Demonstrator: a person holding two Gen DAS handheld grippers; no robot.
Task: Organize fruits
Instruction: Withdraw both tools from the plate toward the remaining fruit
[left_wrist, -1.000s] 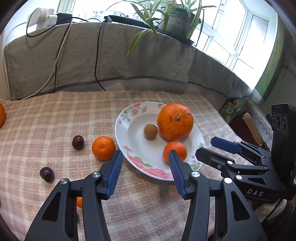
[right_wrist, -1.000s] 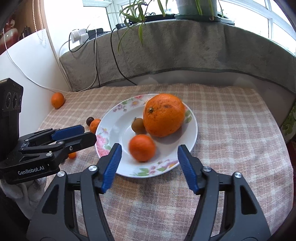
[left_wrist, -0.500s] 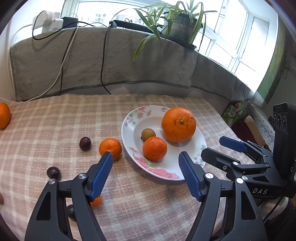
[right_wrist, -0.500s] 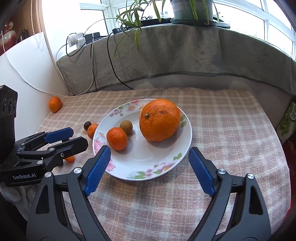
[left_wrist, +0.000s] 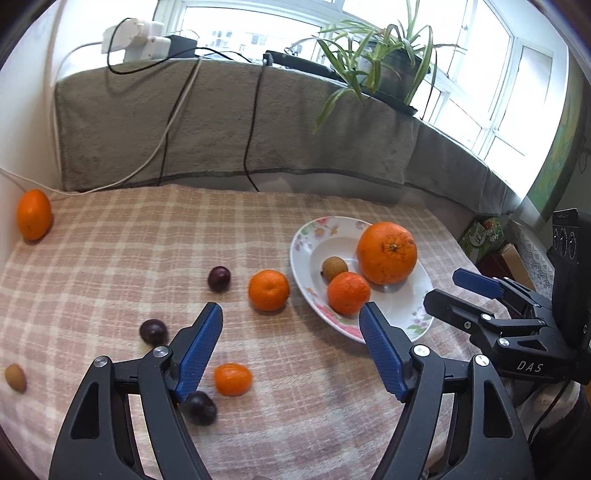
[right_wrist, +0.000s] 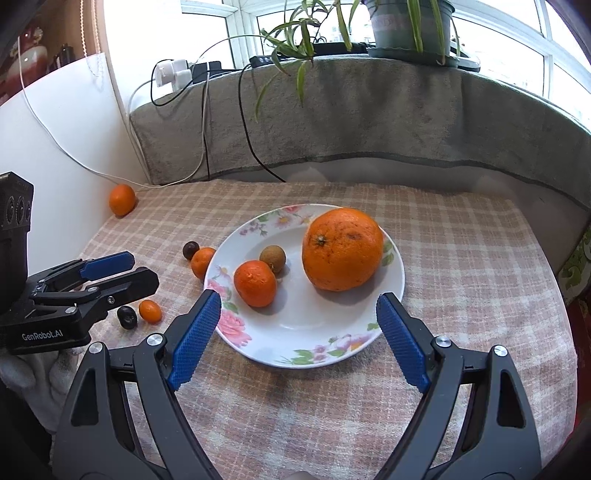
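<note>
This is a home. A checked tablecloth (right_wrist: 461, 251) covers the table by a sunny window (left_wrist: 491, 74), with a potted plant (right_wrist: 410, 22) at 12 o'clock.

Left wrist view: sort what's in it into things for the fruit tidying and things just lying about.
For the job:
floral plate holding big orange, mandarin, longan
loose mandarin
far mandarin
kumquat
three dark plums
pale longan

Lying about:
spider plant
power strip
cables
grey towel

One plate (left_wrist: 417, 314); one large orange (left_wrist: 386, 253); three mandarins (left_wrist: 268, 290); one kumquat (left_wrist: 233, 379); three dark plums (left_wrist: 219, 278); two longans (left_wrist: 334, 268); two grippers (left_wrist: 291, 350).
</note>
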